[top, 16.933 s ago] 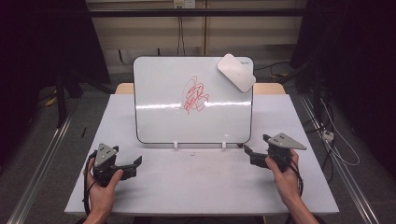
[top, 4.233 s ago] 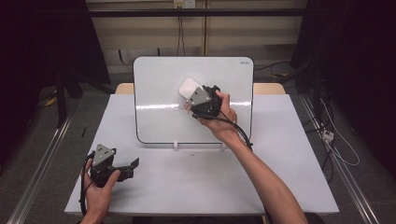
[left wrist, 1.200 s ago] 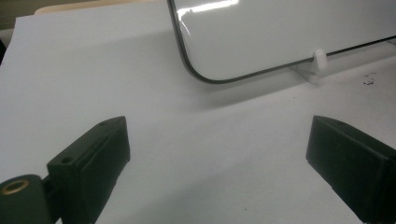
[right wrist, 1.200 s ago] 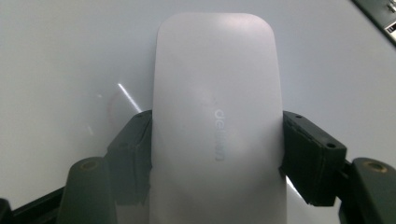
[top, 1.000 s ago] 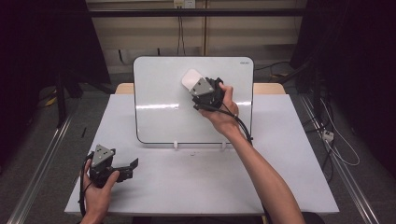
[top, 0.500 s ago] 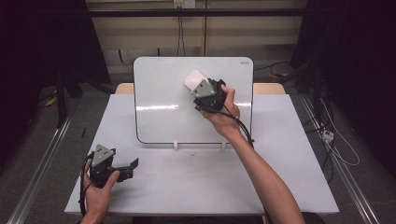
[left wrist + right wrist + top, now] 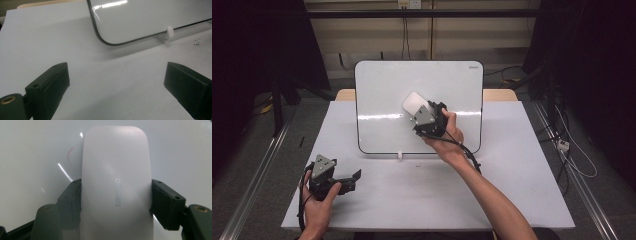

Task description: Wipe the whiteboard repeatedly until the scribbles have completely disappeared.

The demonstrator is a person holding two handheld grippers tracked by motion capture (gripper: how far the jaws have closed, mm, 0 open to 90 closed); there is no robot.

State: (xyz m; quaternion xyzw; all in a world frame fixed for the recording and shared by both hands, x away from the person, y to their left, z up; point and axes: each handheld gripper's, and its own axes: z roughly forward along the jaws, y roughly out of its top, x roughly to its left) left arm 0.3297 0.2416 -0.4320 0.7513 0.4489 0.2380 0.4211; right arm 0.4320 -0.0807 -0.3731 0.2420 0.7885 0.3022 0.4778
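Observation:
A white whiteboard (image 7: 382, 90) with a dark rim stands tilted at the back of the table. My right gripper (image 7: 421, 111) is shut on a white eraser (image 7: 414, 103) and presses it flat on the board's middle. Between the two black jaws in the right gripper view sits the eraser (image 7: 116, 187), and a faint red mark (image 7: 69, 157) shows on the board just left of it. My left gripper (image 7: 354, 176) rests open near the table's front left corner. Its jaws stand wide apart over bare table (image 7: 107, 82), with the whiteboard's lower corner (image 7: 117, 32) ahead.
The white table (image 7: 522, 165) has free room on its right half and along the front. Two small white feet (image 7: 168, 33) hold up the board's lower edge. A few dark specks (image 7: 196, 42) lie on the table near it. Cables run over the floor at the right (image 7: 572, 150).
The red scribble seen at first is nearly wiped away. Over the last second my right gripper has slid the eraser down and slightly left on the board. The left gripper has stayed still.

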